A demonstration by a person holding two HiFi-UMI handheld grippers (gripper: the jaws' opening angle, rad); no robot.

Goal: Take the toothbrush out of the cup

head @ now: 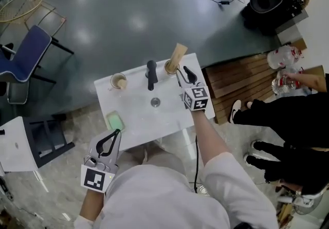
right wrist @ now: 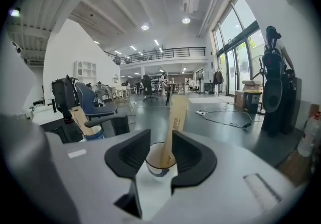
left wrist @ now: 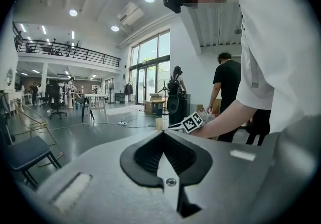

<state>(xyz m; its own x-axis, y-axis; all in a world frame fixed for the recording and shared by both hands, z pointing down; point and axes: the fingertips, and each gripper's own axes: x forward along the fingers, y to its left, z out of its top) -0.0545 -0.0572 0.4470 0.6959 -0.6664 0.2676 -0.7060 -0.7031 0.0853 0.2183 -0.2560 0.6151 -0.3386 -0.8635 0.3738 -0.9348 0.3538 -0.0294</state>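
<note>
The right gripper [head: 184,73] is held at the far right of the white top [head: 134,120], jaws spread wide and gripping nothing, lined up on the toothbrush [head: 178,54] leaning in the cup [head: 170,67], evidently for a grasp, while the left gripper [head: 117,132] is held shut and empty at near left, clear of the work.

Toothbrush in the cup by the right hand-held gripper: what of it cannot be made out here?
- Lower end of the toothbrush: hidden inside the cup, right gripper view.
- Print on it: blurred, too small, every view.
- Cup's sides: covered by the right hand-held gripper's two jaws, right gripper view.
</note>
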